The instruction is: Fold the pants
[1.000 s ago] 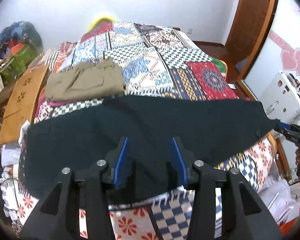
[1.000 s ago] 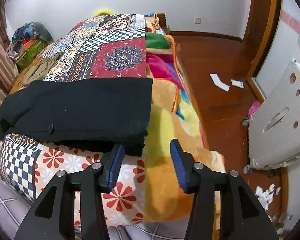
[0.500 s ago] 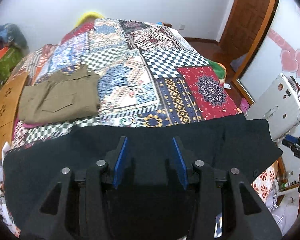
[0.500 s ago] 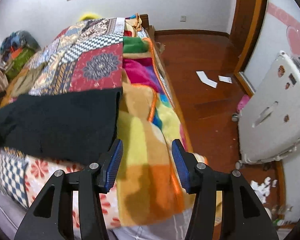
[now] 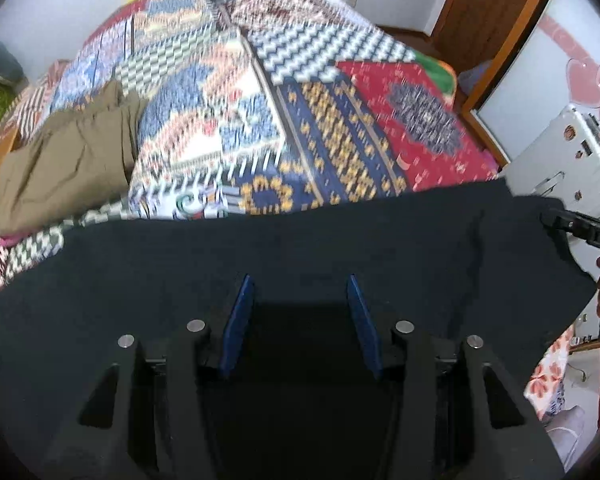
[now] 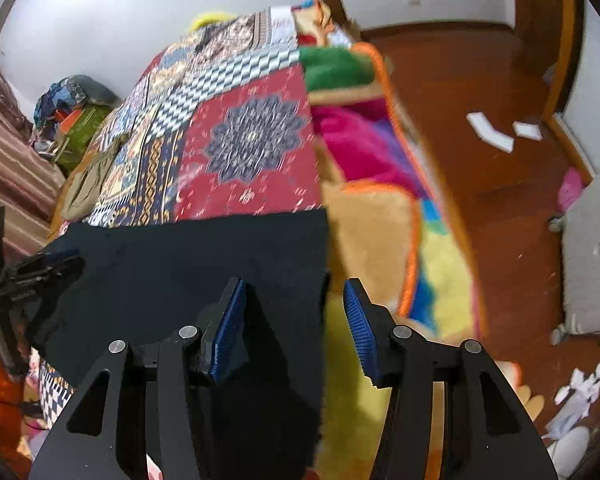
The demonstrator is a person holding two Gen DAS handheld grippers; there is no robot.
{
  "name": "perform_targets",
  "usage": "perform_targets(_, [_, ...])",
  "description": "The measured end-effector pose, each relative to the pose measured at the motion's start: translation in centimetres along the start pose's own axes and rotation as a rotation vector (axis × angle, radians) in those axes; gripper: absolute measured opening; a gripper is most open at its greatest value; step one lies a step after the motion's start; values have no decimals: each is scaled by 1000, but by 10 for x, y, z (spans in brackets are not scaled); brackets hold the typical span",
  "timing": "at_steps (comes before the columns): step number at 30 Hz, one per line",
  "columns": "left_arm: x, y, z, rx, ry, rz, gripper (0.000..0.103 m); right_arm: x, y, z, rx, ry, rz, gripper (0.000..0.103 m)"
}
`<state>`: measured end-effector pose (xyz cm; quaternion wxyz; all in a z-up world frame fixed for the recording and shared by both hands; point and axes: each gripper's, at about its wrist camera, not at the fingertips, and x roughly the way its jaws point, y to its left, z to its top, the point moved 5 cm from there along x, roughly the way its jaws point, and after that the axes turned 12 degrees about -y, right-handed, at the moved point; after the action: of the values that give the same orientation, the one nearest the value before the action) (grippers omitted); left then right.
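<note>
Black pants (image 5: 340, 240) lie spread across the near edge of the bed, over the patchwork quilt (image 5: 260, 100). My left gripper (image 5: 300, 292) hangs close over their middle, pointing steeply down. Its jaws are opening, the dark cloth lies under and between the blue pads, and neither pad presses on it. My right gripper (image 6: 294, 300) stands open over the right end of the black pants (image 6: 200, 256), whose side edge runs between its fingers. The other gripper shows at the far right of the left wrist view and at the far left of the right wrist view.
Folded olive pants (image 5: 68, 160) rest on the quilt at the left. A bright fleece blanket (image 6: 380, 220) hangs over the bed's right side above a wooden floor (image 6: 480, 100) with paper scraps. A white case (image 5: 560, 168) stands beside the bed.
Both grippers have sunk toward the black pants, which now fill more of each view. The right one shifted left, bringing the pants' edge between its fingers. The left jaws stand slightly wider.
</note>
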<state>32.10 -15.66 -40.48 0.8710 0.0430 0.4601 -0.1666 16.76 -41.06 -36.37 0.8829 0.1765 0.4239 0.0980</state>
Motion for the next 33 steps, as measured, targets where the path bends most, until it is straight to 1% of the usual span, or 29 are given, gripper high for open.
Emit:
perform_targets(3, [2,1,-6,10,-24,19,56,1,8,-9,-15,24,24,47])
perform_targets(4, [3,1,-7,10,-27,21,57,-1,11,-11,-28,22,24,47])
perform_targets(5, [3,1,-6,10,-28,23,57,-3,12,-12,-34,23,33,49])
perform_targets(7, [4,1,-6,7,-28,26,59,-3,12,-10,-25,21,51,50])
perform_targets(11, [5,1,-6,8,-32,28,60,3,12,2,0,-8,65,44])
perform_targets(14, [6,2,-6,4,-35,27,60,10,14,12,27,-12,102,43])
perform_targets(16, [6,2,-7,1,-37,26,60,15,16,20,42,-4,132,30])
perform_targets(17, [6,2,-7,0,-38,26,60,18,18,23,43,4,143,17])
perform_targets(18, [6,2,-7,0,-39,27,60,20,19,25,45,11,154,13])
perform_targets(19, [6,2,-7,0,-40,28,60,20,22,28,41,6,163,12])
perform_targets(21, [5,2,-7,0,-41,29,60,15,29,31,6,-19,154,10])
perform_targets(24, [5,2,-7,0,-42,36,61,0,40,37,-42,-92,126,9])
perform_targets(28, [3,3,-7,-2,-49,45,62,-31,49,51,-80,-225,96,8])
perform_targets(30, [3,4,-7,-9,-50,46,63,-44,49,60,-91,-289,67,7])
perform_targets(31, [2,4,-7,-10,-53,49,63,-53,47,64,-80,-317,72,7])
perform_targets(33, [1,4,-7,-11,-61,56,65,-58,43,69,-53,-339,81,7])
